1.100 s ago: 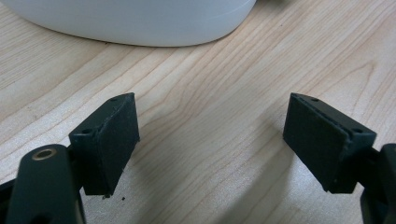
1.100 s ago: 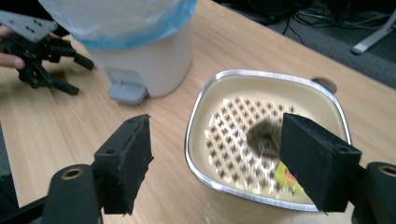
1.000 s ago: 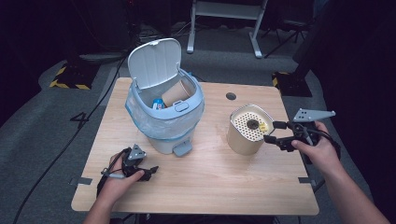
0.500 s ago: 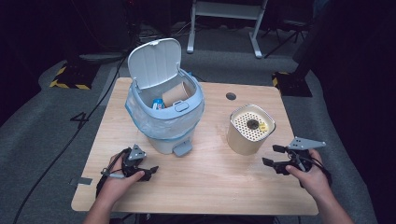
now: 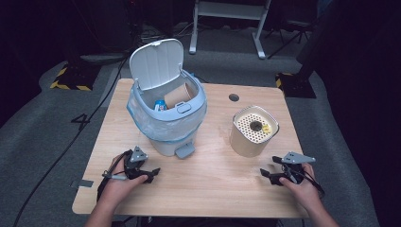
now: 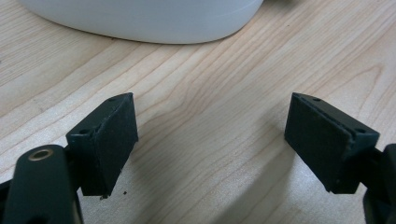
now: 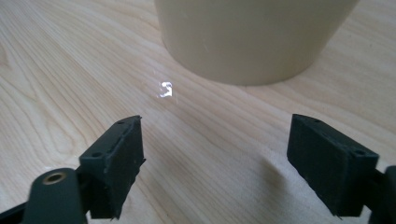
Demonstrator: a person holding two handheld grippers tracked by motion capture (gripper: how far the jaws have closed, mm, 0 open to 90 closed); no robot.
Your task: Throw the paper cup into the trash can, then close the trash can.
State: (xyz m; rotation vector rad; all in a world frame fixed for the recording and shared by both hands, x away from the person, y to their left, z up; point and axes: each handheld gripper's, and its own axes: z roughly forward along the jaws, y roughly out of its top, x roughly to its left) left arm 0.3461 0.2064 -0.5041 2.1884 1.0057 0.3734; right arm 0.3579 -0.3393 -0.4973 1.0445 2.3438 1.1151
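1. The cream canister [image 5: 253, 131] is seen standing upright on the right half of the table [image 5: 222, 189], well apart from the bin [image 5: 166, 120]; its perforated lid is in place, and a dark centre and a yellow patch can be made out on it
2. The right gripper [image 5: 270, 174] has been drawn back from the canister within the last second: it was up beside the canister wall then, and is now rested near the table's front edge, jaws spread and nothing between them
3. From that retreat the canister is judged to have been set down and released, so that step appears finished
4. The left gripper [image 5: 150, 172] has not been moved; it lies at the front left, just before the bin's pedal, jaws wide apart and empty
5. In the right gripper view the canister is cut off at the top, so only its lower wall is shown
6. In the left gripper view the white bin base [image 6: 144, 21] is likewise cropped
7. Inside the bin, a brown cup-like thing and a blue item are partly hidden by the rim and the liner; what they are cannot be told
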